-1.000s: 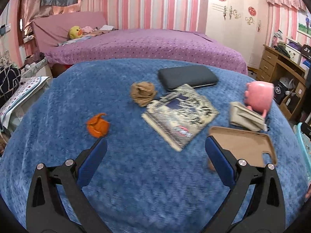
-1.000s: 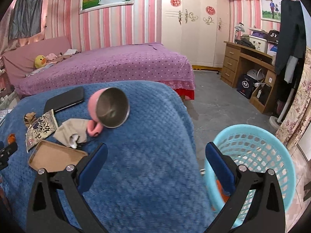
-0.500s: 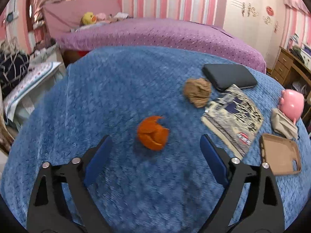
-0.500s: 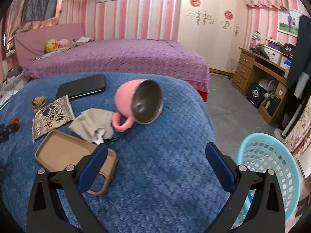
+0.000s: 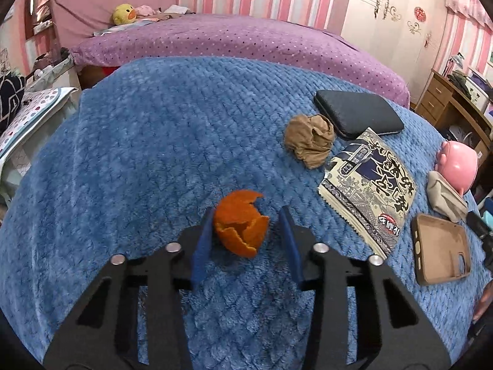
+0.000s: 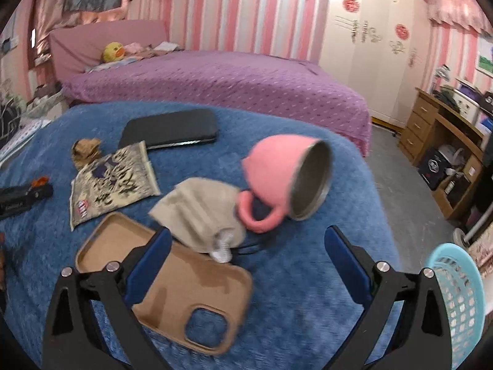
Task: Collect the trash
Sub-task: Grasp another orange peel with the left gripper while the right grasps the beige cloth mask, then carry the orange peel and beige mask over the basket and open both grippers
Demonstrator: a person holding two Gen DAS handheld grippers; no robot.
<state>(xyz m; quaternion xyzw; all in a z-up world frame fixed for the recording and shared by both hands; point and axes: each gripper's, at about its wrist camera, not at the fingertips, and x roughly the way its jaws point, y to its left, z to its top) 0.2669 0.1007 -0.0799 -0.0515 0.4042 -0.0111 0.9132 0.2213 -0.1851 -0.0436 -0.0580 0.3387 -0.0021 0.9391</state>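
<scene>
The left tool [image 5: 246, 234] sits low over the blue blanket [image 5: 154, 160], its blue pads on either side of the orange peel [image 5: 240, 226]. The left pad touches or nearly touches the peel; a gap shows at the right pad, so the jaws are narrowed around the peel but not clamped on it. Right of the peel and farther off lie a brown wad [image 5: 309, 143], a printed packet [image 5: 368, 191], a black phone [image 5: 357, 114], a tan case [image 5: 442, 248], a beige cloth [image 5: 445, 197] and a pink cup [image 5: 459, 165]

The right tool [image 6: 248, 256] hangs with its jaws wide apart and nothing between them, over the near end of the case [image 6: 172, 280] and cloth [image 6: 200, 212]. The cup [image 6: 286, 175] lies on its side, its handle touching the cloth. The packet [image 6: 111, 182], phone [image 6: 169, 128] and wad [image 6: 86, 151] lie farther left, the peel [image 6: 40, 181] a small orange speck at far left by the other tool. A turquoise basket [image 6: 459, 302] stands off the blanket's right edge, near the right tool
</scene>
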